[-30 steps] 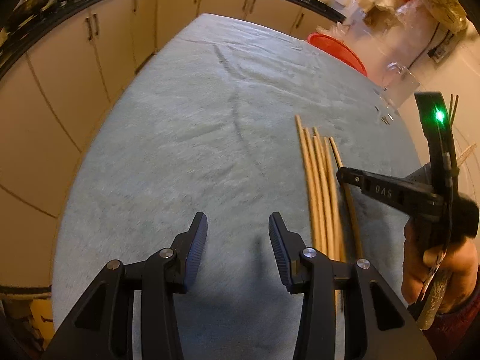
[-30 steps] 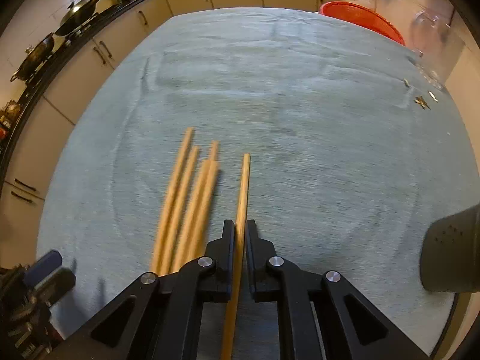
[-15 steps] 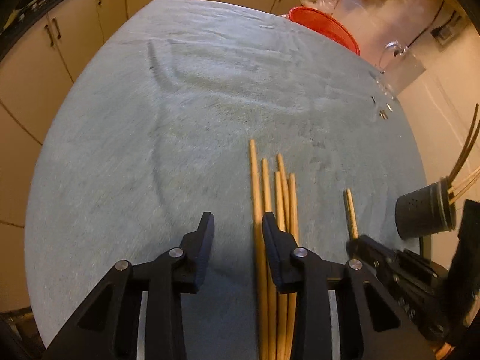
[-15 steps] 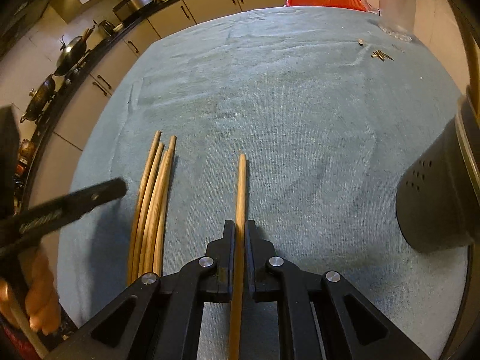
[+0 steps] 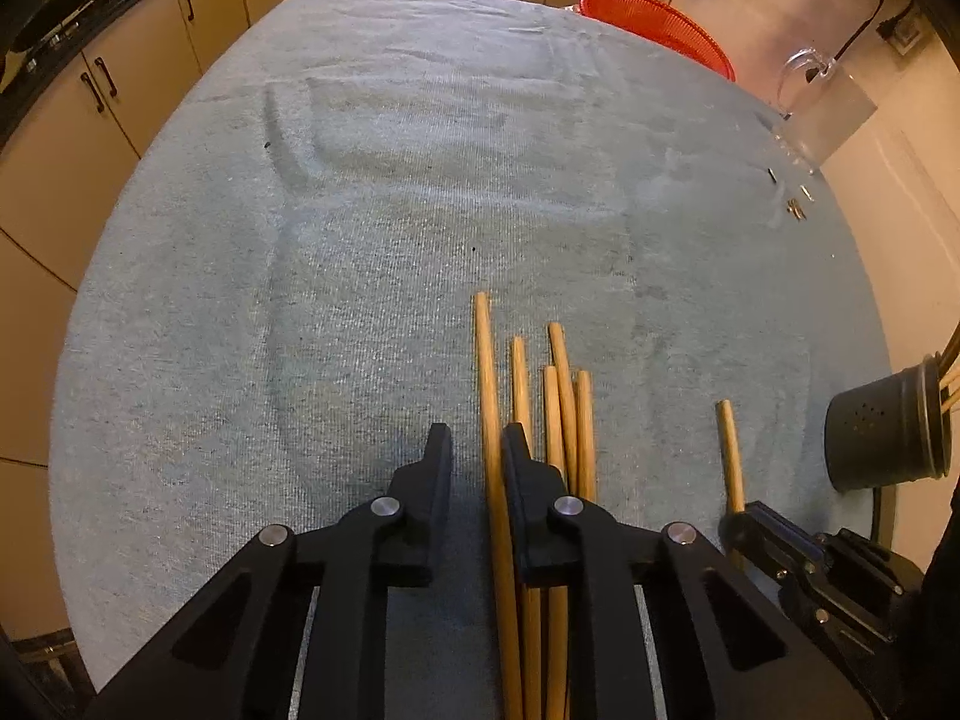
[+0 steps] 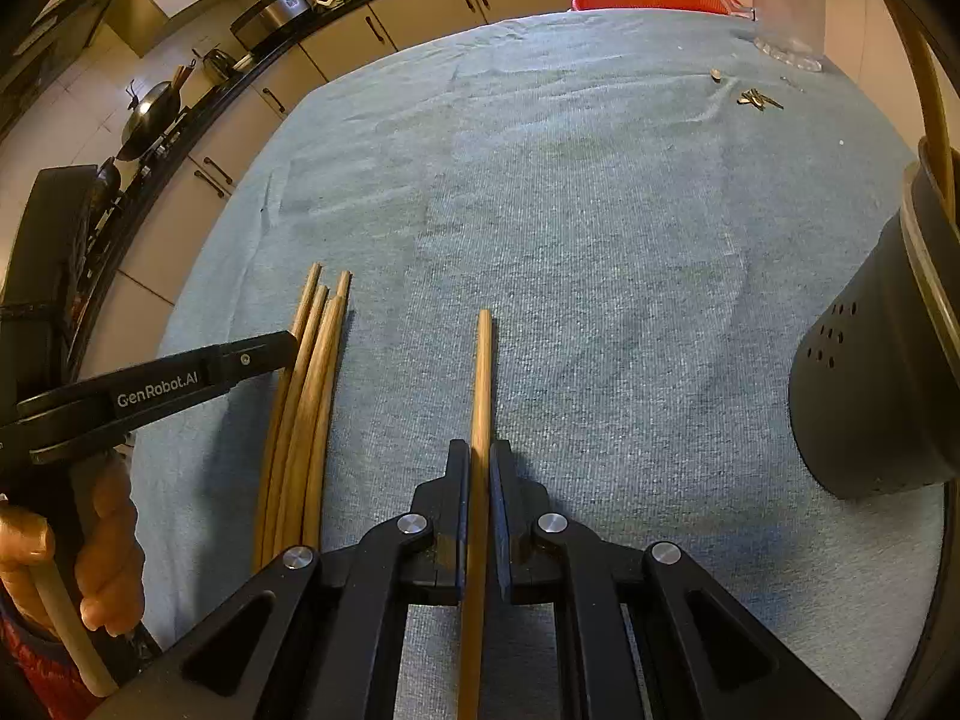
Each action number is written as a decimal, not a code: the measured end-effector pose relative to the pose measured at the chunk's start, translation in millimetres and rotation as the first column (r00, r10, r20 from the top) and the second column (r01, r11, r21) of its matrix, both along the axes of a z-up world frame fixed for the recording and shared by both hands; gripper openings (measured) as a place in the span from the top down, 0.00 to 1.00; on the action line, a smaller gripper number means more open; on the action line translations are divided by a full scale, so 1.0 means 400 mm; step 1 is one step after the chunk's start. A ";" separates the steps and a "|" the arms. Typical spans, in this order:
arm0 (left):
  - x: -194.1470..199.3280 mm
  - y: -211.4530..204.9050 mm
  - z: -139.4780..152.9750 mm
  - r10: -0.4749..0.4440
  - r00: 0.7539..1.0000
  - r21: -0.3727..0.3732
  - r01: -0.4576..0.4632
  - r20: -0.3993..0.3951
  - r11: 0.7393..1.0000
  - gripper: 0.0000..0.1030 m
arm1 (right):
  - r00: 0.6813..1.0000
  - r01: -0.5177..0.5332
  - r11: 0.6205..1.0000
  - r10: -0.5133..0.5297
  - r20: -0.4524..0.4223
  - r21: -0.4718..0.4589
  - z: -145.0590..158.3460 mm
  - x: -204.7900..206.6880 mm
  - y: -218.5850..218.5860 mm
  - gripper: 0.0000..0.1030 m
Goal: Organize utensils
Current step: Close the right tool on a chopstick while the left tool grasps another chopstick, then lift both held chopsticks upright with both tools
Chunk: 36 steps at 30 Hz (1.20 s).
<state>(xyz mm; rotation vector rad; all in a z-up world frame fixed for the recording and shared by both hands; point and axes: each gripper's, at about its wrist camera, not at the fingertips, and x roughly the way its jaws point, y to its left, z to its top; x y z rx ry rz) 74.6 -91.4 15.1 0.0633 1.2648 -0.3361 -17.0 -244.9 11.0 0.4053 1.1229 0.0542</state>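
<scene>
Our right gripper (image 6: 478, 468) pinches one chopstick (image 6: 480, 384), left of the black holder (image 6: 870, 396). Our left gripper's (image 5: 477, 450) jaws are closing around the leftmost stick (image 5: 487, 384) of the bundle (image 5: 558, 414), farther left.

Matt, coarse-woven grey-blue cloth (image 5: 420, 210); smooth pale wooden chopsticks (image 5: 564, 408); matt black perforated metal holder (image 6: 870, 372); glossy red plastic bowl (image 5: 660, 18); clear plastic jug (image 5: 822, 114).

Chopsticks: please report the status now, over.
Right hand-held gripper shut on one chopstick. Left hand-held gripper closing around leftmost stick of the pile. Holder at right, path clear.
</scene>
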 end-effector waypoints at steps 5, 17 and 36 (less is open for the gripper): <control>-0.007 -0.002 -0.004 -0.018 1.000 0.033 0.017 0.019 0.999 0.86 | 1.000 0.002 1.000 -0.002 -0.005 -0.007 -0.002 0.006 0.003 0.93; -0.070 0.059 0.022 0.014 0.994 -0.040 -0.010 0.108 0.999 0.94 | 0.999 -0.016 1.000 0.016 0.040 -0.019 0.021 0.000 0.023 0.93; -0.344 0.148 0.331 0.025 0.905 -0.235 0.084 0.425 0.968 0.94 | 0.870 -0.051 0.995 0.086 0.485 -0.085 0.268 -0.260 0.076 0.93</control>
